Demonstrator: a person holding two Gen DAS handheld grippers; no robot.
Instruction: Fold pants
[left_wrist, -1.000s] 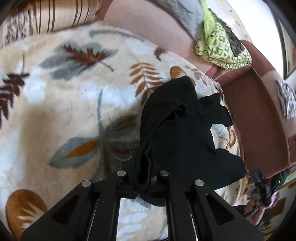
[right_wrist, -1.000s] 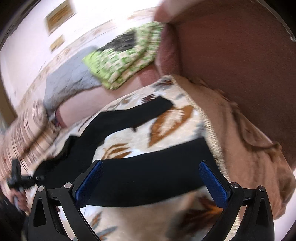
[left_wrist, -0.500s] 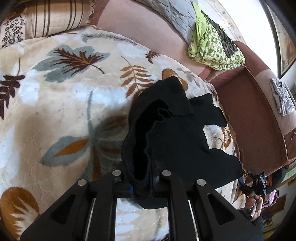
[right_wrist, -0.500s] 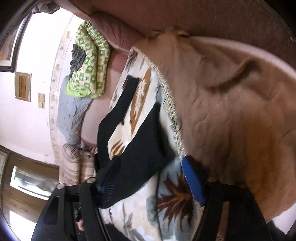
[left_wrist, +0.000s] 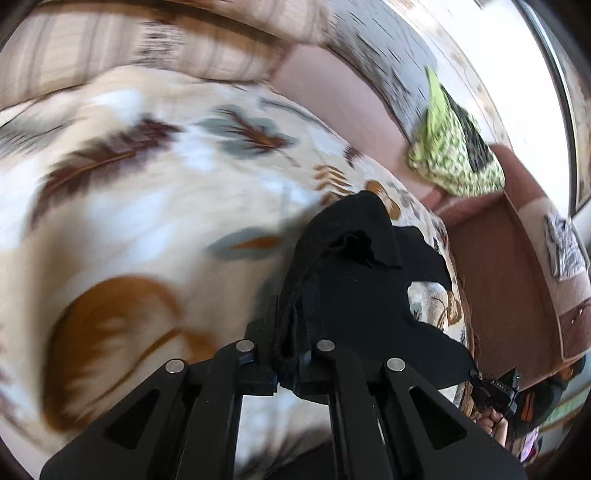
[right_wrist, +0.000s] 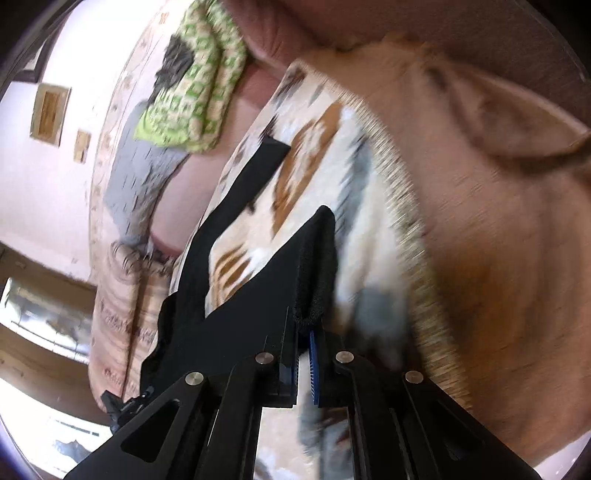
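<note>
left gripper (left_wrist: 286, 354): jaws closed, bunched waistband edge of black pants (left_wrist: 354, 295) clamped | right gripper (right_wrist: 304, 354): jaws closed, leg hem pinched | pants: spread over leaf-patterned blanket (left_wrist: 155, 206)

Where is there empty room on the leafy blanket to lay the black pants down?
The widest bare patch of the leaf-print blanket lies between the striped cushion and the black pants. It is crowded past the pants, where the blanket's edge meets the brown sofa arm, and near the green patterned cloth.
</note>
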